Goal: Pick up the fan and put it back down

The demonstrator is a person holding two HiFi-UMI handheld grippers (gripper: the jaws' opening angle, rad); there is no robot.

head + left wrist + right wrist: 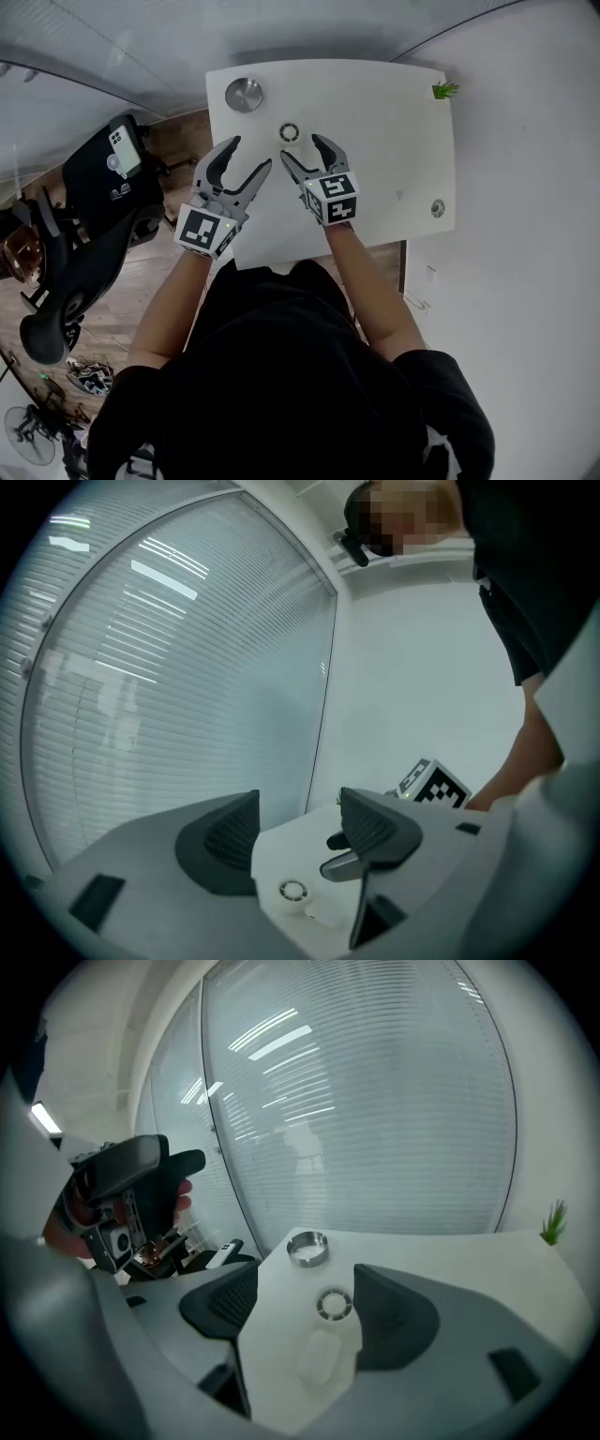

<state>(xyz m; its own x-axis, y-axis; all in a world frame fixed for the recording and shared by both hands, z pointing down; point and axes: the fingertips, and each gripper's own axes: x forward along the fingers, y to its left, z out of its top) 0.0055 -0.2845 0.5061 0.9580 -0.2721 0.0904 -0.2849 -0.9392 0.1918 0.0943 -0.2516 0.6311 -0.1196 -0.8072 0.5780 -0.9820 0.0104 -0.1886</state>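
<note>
Fan [325,1330]: small, white, lying flat on the white table [384,178], ringed head [289,132] toward the far edge, handle pointing back toward the person. Body is hard to make out against the tabletop in the head view.

Right gripper [302,147]: just short of the fan, jaws spread. In the right gripper view the fan lies on the line between them, with neither pad touching it.

Left gripper [249,153]: beside the right one, over the table's left edge, jaws spread wide with nothing gripped.

Round metal dish [244,95]: far left corner of the table, apart from the fan.

Small green plant [444,90]: far right corner.

Small metal disc [437,208]: near the right edge.

Black chair [84,262] and a phone on a stand [125,150]: on the wooden floor left of the table.
</note>
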